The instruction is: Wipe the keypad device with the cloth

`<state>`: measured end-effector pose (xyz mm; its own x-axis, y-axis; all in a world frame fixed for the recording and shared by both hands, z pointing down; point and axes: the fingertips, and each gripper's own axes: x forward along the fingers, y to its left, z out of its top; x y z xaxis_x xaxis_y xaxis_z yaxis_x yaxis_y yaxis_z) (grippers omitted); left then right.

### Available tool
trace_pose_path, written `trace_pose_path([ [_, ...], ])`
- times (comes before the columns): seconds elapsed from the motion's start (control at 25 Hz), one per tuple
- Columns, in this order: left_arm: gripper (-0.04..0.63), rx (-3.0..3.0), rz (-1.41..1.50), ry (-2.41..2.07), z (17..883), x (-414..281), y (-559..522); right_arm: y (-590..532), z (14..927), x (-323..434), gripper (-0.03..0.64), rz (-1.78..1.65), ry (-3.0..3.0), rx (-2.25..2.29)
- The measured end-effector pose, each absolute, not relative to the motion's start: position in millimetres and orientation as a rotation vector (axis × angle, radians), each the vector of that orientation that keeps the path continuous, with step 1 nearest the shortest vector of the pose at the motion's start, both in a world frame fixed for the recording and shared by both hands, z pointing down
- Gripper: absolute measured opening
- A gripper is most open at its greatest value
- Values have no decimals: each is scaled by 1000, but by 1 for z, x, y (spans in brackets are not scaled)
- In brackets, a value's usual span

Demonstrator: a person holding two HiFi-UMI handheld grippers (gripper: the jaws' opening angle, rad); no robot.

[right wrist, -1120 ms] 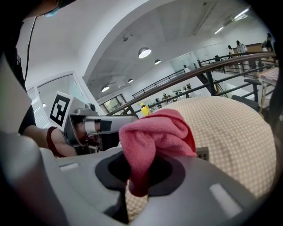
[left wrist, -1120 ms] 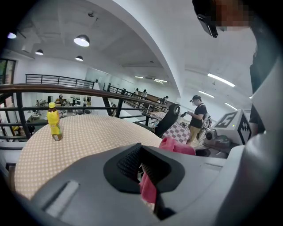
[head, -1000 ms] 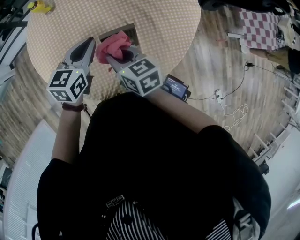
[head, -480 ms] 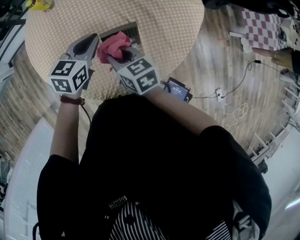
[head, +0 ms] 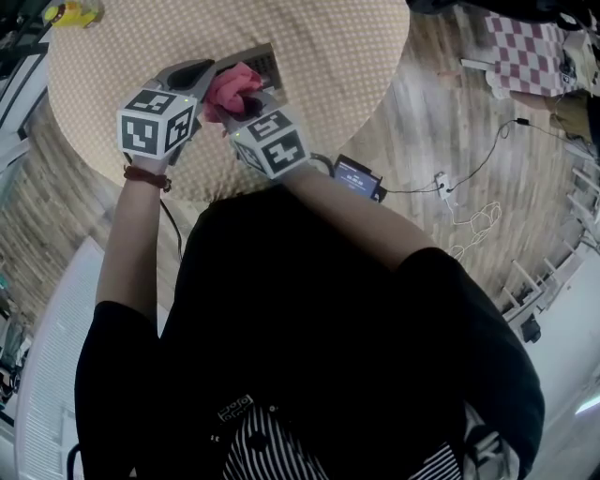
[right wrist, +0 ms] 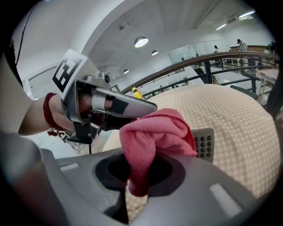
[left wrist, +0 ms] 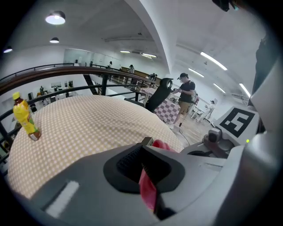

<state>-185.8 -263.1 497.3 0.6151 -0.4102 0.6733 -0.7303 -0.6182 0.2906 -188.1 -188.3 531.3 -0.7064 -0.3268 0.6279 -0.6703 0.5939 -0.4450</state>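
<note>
The pink cloth [head: 234, 86] is bunched over the near end of the grey keypad device [head: 261, 62] on the round checked table [head: 319, 56]. My right gripper [head: 239, 105] is shut on the cloth, whose tail hangs down between the pads in the right gripper view [right wrist: 139, 176]. The keypad's buttons [right wrist: 203, 143] show just right of the cloth [right wrist: 159, 130]. My left gripper [head: 208, 67] comes in from the left and its tip [right wrist: 148, 106] meets the top of the cloth. Its jaws [left wrist: 148, 172] are closed, with a strip of pink cloth [left wrist: 148, 192] between them.
A yellow bottle [head: 70, 13] stands at the table's far left edge [left wrist: 24, 117]. On the wooden floor to the right lie a black device with a screen [head: 354, 176] and cables [head: 459, 202]. A person [left wrist: 185, 95] stands beyond the table.
My left gripper has moved right and forward from beside the cloth until its tip reaches it. The right gripper keeps hold of the cloth, shifted slightly forward.
</note>
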Motion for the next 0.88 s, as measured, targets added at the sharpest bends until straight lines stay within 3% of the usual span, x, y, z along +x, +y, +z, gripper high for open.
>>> trace_pose_path([
  [0.28, -6, 2283, 947, -732, 523, -171, -271, -197, 546, -194, 72, 957, -2307, 855],
  [0.88, -6, 2189, 999, -689, 555, -167, -274, -211, 569, -190, 72, 946, -2283, 827],
])
